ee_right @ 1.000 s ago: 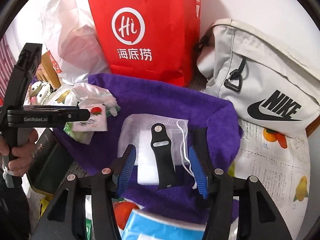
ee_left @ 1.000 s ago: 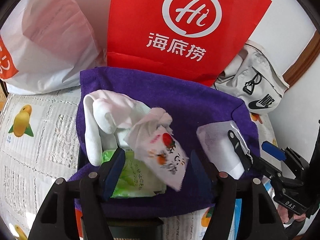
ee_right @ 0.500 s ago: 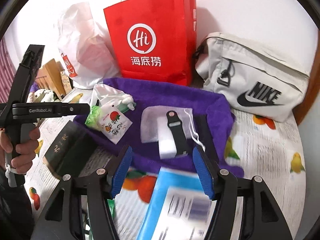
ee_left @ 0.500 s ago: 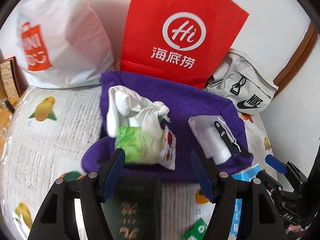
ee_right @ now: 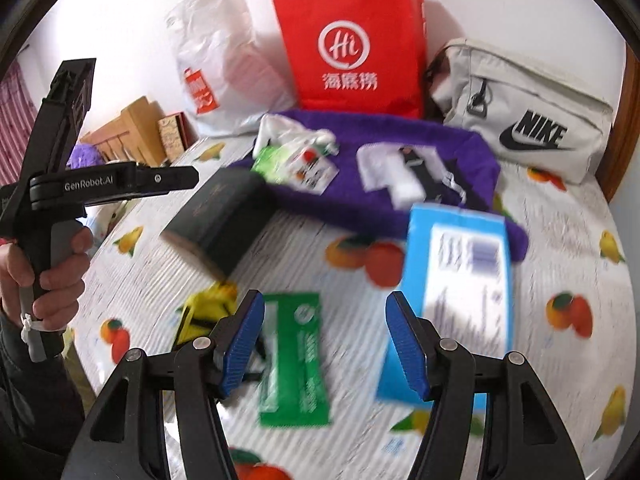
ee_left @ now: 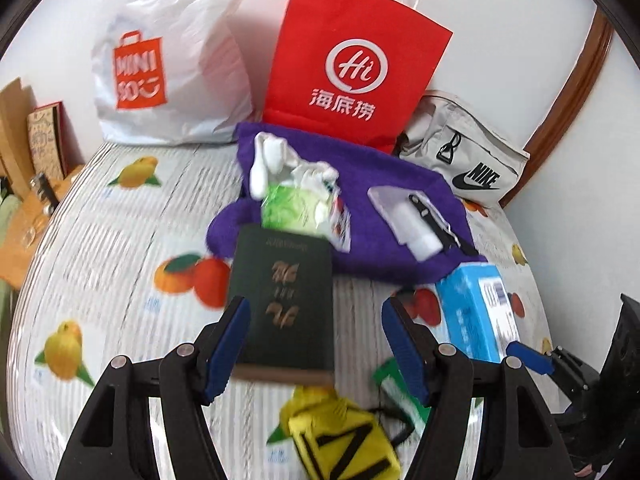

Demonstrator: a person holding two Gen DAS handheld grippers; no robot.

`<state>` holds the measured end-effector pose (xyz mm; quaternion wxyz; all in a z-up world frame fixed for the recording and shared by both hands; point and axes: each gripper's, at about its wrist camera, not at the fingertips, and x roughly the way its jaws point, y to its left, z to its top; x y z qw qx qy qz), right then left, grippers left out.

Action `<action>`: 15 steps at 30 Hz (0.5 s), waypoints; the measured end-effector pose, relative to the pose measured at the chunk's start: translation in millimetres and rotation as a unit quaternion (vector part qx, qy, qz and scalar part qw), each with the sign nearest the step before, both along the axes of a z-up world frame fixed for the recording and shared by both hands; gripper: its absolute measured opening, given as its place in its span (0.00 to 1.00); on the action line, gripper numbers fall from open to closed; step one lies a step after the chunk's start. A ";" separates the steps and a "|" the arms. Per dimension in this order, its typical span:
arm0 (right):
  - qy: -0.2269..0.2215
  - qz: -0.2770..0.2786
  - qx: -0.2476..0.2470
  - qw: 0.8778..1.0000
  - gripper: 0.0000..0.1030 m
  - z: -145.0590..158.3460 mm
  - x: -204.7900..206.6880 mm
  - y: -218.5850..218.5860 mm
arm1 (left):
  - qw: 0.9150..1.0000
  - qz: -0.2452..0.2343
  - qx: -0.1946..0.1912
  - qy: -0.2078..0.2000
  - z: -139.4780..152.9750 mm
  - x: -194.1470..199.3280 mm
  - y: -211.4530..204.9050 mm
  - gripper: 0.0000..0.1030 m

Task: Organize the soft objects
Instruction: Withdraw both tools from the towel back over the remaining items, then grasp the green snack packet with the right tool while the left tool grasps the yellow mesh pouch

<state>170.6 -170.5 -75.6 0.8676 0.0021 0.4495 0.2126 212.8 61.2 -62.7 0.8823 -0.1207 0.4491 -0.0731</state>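
Both tongs stand wide and hold nothing. The left gripper [ee_left: 316, 344] hangs at bottom centre of its view above the near end of a dark green book [ee_left: 286, 304]. The right gripper [ee_right: 325, 340] frames a green packet [ee_right: 294, 360], its pads clear of it; its jaws have just been opening. A blue box [ee_right: 460, 280] lies just right of it.

The soft things sit mid-frame on a purple towel [ee_left: 384, 168]: a white glove [ee_left: 268, 160] and green wipes [ee_left: 296, 208] at its left end, a mesh pouch [ee_left: 404, 212] to the right. The towel's far edge meets a red bag [ee_left: 352, 60].

Bare tablecloth [ee_left: 120, 240] fills the left half of the left view.
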 end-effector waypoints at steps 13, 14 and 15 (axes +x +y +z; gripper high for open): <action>0.023 0.012 -0.025 0.999 0.61 -40.6 -21.7 27.3 | 1.000 0.002 0.002 0.027 -40.3 -54.2 18.3 0.64; 0.026 0.013 -0.030 0.999 0.61 -44.1 -21.1 30.0 | 1.000 -0.001 -0.008 0.030 -44.2 -57.8 20.6 0.64; 0.029 0.015 -0.032 0.999 0.61 -47.6 -20.2 32.3 | 0.999 -0.002 -0.011 0.030 -46.5 -59.7 21.4 0.64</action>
